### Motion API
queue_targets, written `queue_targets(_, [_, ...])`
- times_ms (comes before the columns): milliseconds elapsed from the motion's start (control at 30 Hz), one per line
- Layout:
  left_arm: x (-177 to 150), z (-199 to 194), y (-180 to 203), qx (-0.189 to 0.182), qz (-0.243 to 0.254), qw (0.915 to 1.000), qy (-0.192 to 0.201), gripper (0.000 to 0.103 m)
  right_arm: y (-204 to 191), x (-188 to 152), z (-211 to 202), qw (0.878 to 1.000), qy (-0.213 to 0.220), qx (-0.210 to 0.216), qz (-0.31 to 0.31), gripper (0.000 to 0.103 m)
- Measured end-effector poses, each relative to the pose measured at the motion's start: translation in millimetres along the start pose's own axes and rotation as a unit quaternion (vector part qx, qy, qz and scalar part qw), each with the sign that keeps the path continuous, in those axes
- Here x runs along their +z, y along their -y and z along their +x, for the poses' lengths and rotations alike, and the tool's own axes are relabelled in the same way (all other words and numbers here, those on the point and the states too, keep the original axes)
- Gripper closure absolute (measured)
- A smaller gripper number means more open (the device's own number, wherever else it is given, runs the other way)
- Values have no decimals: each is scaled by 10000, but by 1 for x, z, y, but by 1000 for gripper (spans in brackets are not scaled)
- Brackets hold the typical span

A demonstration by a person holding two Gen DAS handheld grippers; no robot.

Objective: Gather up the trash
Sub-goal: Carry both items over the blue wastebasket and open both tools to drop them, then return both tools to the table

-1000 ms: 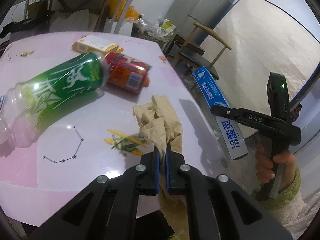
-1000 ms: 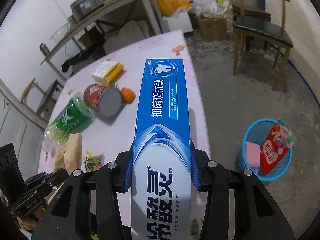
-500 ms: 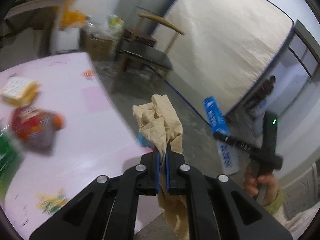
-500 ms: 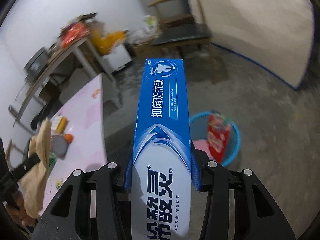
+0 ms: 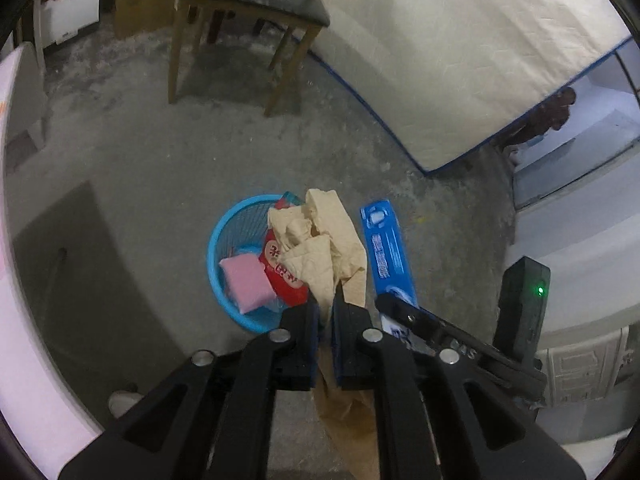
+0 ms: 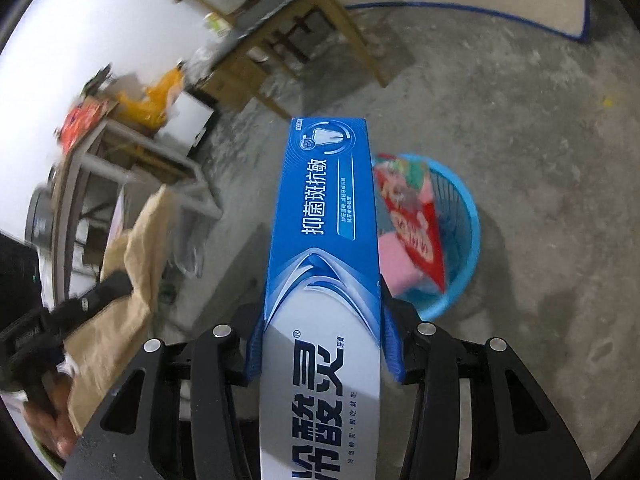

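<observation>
A: What kind of room is this?

B: A bare grey concrete floor point(image 5: 140, 152), rough and dusty. A wooden chair point(image 5: 248, 8) with a dark seat stands at the back, and a large pale mattress point(image 5: 460, 60) with blue edging leans beyond it. The pink edge of the worktop point(image 5: 16, 280) runs down the left side of the left wrist view.

A: Where does the trash go?

B: A round blue plastic basket point(image 5: 218, 240) stands on the floor. Inside it lie a pink sponge-like block point(image 5: 246, 282) and a red snack wrapper point(image 5: 280, 268) that leans against the far wall of the basket.

A: And the left claw?

B: The left claw point(image 5: 326, 312) is pinched almost closed on a crumpled brown paper point(image 5: 320, 248). The paper bunches up above the fingers and a loose tail hangs down below them. In that view it overlaps the right half of the basket; how high it is above the rim I cannot tell.

A: The right one?

B: The right claw point(image 6: 322, 344) grips a blue and white toothpaste box point(image 6: 324, 240) across its width, blue pads point(image 6: 390, 344) pressed against both long sides. The box points forward along the fingers, its far end showing a tooth emblem. From the right wrist camera the basket point(image 6: 468, 232) sits just to the right of the box, partly hidden behind it. In the left wrist view the box point(image 5: 386, 256) is just beside the paper, to the right of the basket.
</observation>
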State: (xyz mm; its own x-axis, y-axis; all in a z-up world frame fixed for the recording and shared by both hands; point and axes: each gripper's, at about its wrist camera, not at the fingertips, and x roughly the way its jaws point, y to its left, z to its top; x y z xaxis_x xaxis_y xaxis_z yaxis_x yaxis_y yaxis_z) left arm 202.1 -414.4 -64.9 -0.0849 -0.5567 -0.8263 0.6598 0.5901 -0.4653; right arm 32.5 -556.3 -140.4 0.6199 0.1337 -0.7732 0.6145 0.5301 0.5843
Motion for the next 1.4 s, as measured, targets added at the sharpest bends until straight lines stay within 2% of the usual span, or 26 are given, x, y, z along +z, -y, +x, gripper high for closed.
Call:
queue_targets(33, [7, 9, 1, 51, -27, 10000, -26, 76, 5, 9, 9, 10000, -36, 38, 47, 50])
queue_targets(67, [14, 17, -1, 155, -75, 9999, 7, 55, 13, 18, 19, 9999, -73, 66, 131, 43])
queue_targets(133, [15, 27, -6, 464, -140, 9987, 142, 49, 31, 24, 41, 9996, -83, -123, 237, 42])
queue_targets(167, [14, 28, -10, 535, -175, 9983, 127, 49, 36, 23, 47, 9993, -104, -249, 276, 42])
queue_targets(233, [9, 24, -14, 452, -307, 9985, 87, 49, 47, 14, 55, 9985, -144, -337, 409, 42])
queue_targets(300, [2, 8, -21, 356, -291, 9986, 248, 49, 53, 4, 55, 9984, -111, -298, 463, 42])
queue_targets(567, [-37, -61, -27, 491, -107, 9962, 715, 48, 59, -16, 29, 9988, 76, -307, 370, 42])
queue_targets(667, [-56, -89, -29, 502, -82, 9938, 986, 47, 50, -21, 12, 9992, 202, -320, 137, 42])
queue_targets(800, [-98, -137, -31, 529, 20, 9871, 1512, 43, 31, -30, -11, 9988, 344, -291, -209, 40])
queue_targets(900, [-129, -165, -36, 636, 111, 9803, 1867, 39, 6, -38, -32, 9971, 474, -220, -555, 37])
queue_targets(1033, [-184, -204, -46, 1010, 382, 9670, 2309, 35, -47, -54, -53, 9899, 591, 9, -1287, 32])
queue_targets(1167, [-236, -232, -64, 1291, 431, 9566, 2577, 32, -117, -72, -57, 9754, 427, 383, -2130, 30])
queue_targets(1300, [-283, -259, -93, 1685, 160, 9415, 2914, 29, -197, -100, -55, 9469, 308, 828, -3093, 24])
queue_targets(1333, [-293, -265, -100, 1750, 72, 9389, 2963, 28, -225, -111, -51, 9328, 254, 983, -3457, 22])
queue_targets(1400, [-308, -274, -116, 1880, -132, 9341, 3032, 28, -259, -127, -42, 9132, 177, 1148, -3906, 19])
